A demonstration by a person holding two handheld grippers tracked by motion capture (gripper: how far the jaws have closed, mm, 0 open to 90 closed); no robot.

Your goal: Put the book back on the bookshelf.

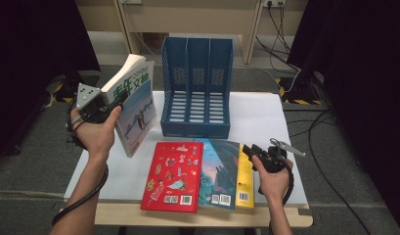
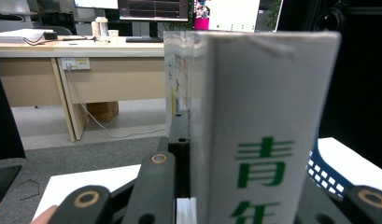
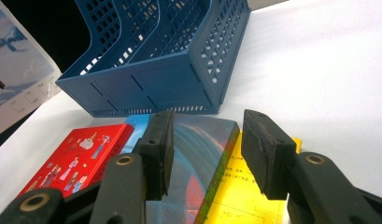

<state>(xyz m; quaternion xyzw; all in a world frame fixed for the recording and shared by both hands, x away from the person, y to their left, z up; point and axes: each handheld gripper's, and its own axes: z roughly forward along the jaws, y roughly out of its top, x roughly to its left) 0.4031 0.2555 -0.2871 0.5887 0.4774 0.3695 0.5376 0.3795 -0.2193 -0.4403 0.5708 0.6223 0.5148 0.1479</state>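
White-spined and fairly heavy, the magazine (image 1: pixel 134 100) at the frame's left stays stiff because our left gripper (image 1: pixel 107 105) clamps its spine, while our right gripper (image 1: pixel 258 152) hovers open over flat books (image 1: pixel 222 171).

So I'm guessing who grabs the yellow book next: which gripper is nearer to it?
Right. The right gripper hovers open just above the yellow book, at its far end. The left gripper is off to the left, raised, clamped on the white book.
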